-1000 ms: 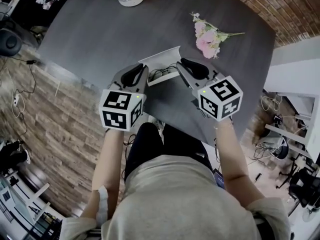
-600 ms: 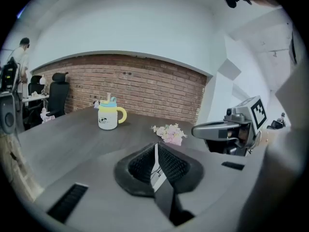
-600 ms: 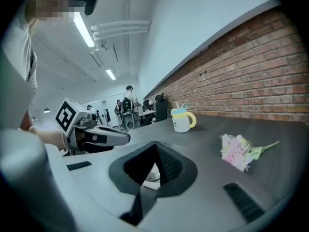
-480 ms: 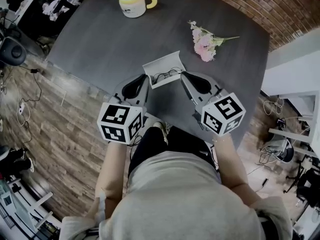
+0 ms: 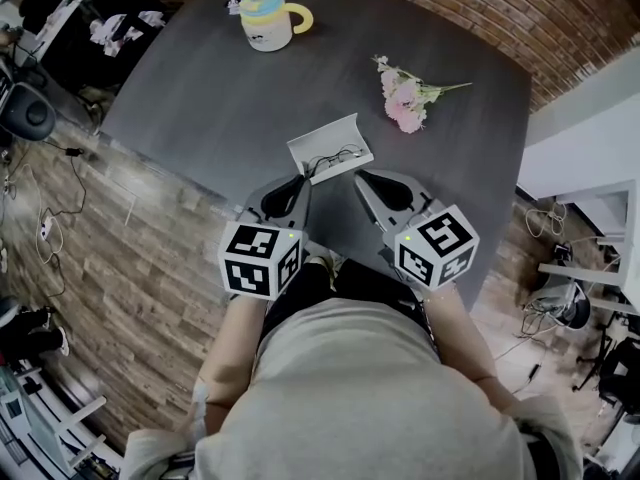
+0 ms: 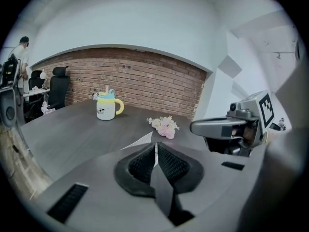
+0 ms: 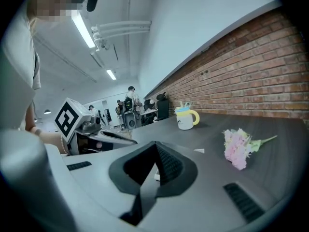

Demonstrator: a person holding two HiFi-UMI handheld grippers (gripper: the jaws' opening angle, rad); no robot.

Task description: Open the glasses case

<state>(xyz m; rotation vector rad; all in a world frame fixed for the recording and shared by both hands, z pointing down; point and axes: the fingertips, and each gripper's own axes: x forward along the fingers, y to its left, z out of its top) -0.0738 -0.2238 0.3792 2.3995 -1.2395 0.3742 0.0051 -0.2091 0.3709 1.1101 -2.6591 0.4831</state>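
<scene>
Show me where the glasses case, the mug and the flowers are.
glasses case [image 5: 322, 134]: head view, bare white inside.
mug [image 5: 264, 28]: head view, its body.
flowers [image 5: 404, 98]: head view, pink blooms.

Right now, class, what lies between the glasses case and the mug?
Nothing; the head view shows bare tabletop between glasses case and mug.
</scene>
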